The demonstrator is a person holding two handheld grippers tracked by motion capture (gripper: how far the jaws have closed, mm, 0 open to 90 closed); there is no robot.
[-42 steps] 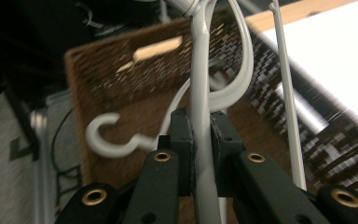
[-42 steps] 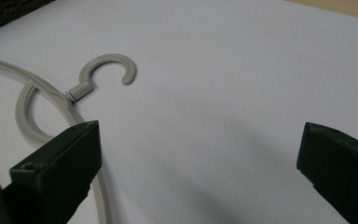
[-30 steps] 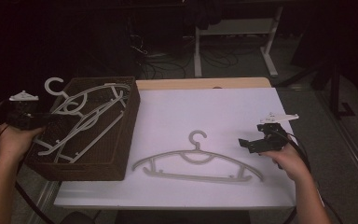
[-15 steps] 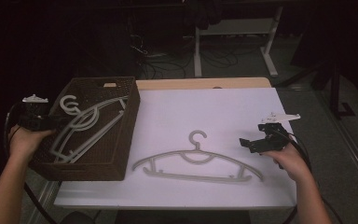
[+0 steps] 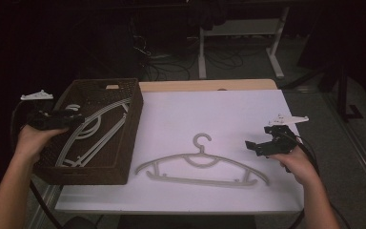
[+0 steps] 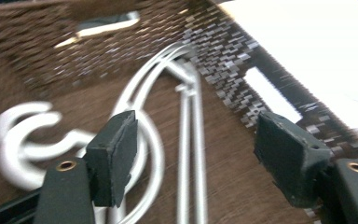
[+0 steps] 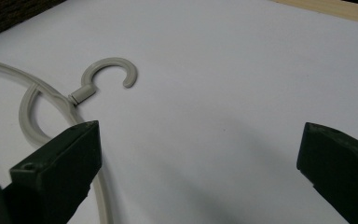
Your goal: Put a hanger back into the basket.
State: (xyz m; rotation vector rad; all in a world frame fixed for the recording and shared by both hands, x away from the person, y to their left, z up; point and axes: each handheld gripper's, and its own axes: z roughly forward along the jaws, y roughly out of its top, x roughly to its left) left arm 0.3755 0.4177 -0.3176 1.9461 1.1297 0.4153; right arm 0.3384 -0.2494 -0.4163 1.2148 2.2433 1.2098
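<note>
At the left of the high view the left gripper [image 5: 69,117] hangs over the near-left rim of the dark brown woven basket [image 5: 132,125], and its jaws have just been opening; a second ago they were clamped on the pale grey plastic hangers [image 5: 93,136], which stood propped up across the basket's edge, and now that pair lies flat inside the basket, hooks toward the left wall; in the left gripper view the black pads [image 6: 116,156] stand apart above the white curves with nothing pinched between them, so I'd call this one let go. That drop looks finished to me; the hand has slid off toward the left edge of the frame.

The other beige plastic hanger [image 5: 202,164] lies flat on the white table sheet [image 5: 228,109] at lower centre, hook pointing to the top of the frame, well apart from the basket; the right gripper [image 5: 253,147] sits just beside its right end, jaws spread wide and empty, unmoved from a second ago; in the right gripper view the hook [image 7: 109,74] lies ahead at upper left. My guess is that this hanger goes next.
</note>
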